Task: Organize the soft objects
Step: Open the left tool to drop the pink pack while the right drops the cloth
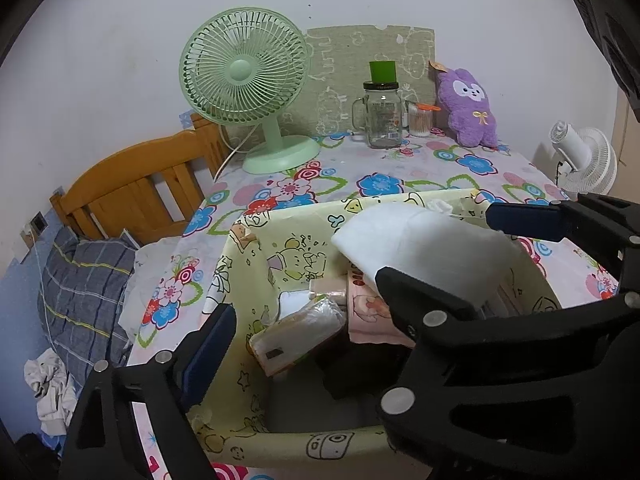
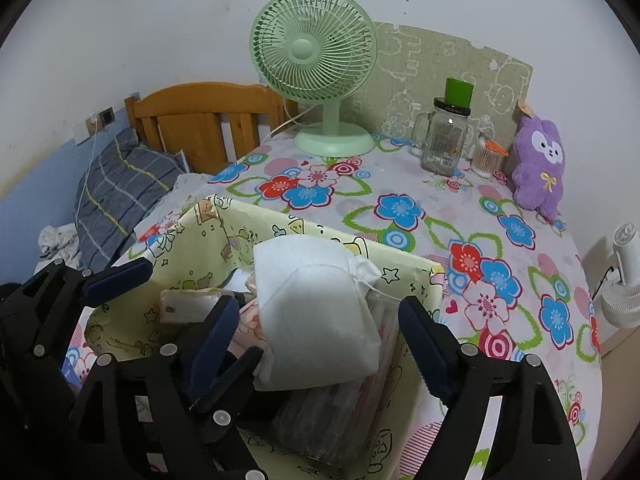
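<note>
Left fingers: my left gripper (image 1: 304,336) is standing spread, clutching nothing, over the yellow bin (image 1: 240,264).
Right fingers: my right gripper (image 2: 320,340) is gaping either side of the white pouch (image 2: 316,312), pads apart from it.
Pouch: it is resting atop packets in the bin.
Remaining: I am judging the purple plush (image 2: 538,168), at two o'clock on the table, still needs binning.
</note>
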Tool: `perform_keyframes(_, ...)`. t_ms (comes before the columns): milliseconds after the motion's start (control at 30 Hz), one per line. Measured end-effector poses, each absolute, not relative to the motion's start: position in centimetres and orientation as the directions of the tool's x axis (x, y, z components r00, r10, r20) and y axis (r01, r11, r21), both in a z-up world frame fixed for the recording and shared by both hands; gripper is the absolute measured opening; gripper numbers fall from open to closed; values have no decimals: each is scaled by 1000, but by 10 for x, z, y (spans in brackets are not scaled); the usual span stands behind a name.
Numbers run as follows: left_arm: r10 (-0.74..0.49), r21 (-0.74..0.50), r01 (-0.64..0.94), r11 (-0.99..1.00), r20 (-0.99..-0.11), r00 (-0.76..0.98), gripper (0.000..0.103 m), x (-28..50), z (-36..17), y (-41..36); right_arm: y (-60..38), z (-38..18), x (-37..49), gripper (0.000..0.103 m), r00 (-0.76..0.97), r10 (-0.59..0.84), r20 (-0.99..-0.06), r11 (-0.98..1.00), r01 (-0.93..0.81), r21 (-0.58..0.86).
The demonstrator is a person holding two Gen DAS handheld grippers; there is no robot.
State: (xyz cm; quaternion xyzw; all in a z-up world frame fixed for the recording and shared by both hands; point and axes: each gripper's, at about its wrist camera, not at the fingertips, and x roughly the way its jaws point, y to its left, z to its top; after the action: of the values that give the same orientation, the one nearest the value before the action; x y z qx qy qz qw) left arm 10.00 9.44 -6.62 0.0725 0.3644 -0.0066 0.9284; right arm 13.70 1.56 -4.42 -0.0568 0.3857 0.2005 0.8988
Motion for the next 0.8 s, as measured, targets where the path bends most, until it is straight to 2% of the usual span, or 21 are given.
perform_keyframes(800, -13, 80, 84, 993, -642, 767, 94, 81, -43, 60, -39, -21, 108, 90, 696, 283, -660, 948, -308, 82)
